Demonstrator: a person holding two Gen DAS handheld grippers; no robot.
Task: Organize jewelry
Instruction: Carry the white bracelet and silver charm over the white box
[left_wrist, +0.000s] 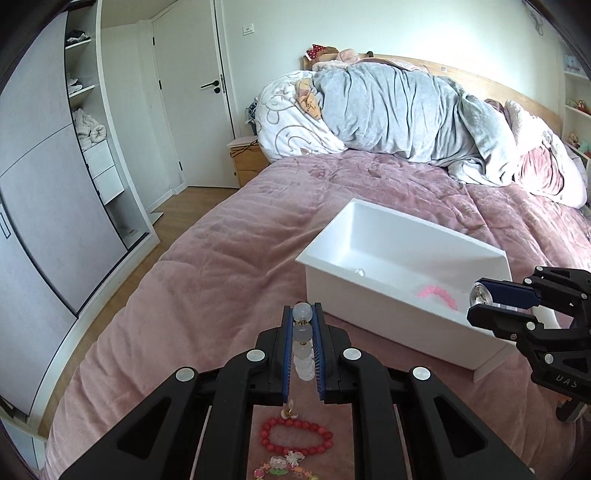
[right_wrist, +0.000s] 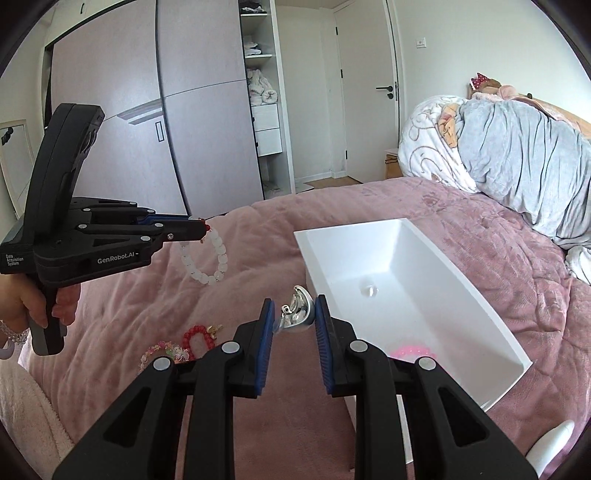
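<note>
Above the pink bedspread (right_wrist: 129, 295), my left gripper (left_wrist: 303, 325) clamps the white bead bracelet (right_wrist: 205, 258), my right gripper (right_wrist: 293, 317) pinches a silver piece (right_wrist: 297, 314); next, I reckon, both drop into the white box (right_wrist: 424, 258).

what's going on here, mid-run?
A person is sorting jewelry on a pink bedspread with a claw in each hand. The left claw is shut on a white bead bracelet, held above the bed. The right claw grips a shiny silver piece beside the white box. A pink bracelet and a small clear item already lie in the box. A red bracelet and a multicolored charm bracelet remain on the bedspread.
</note>
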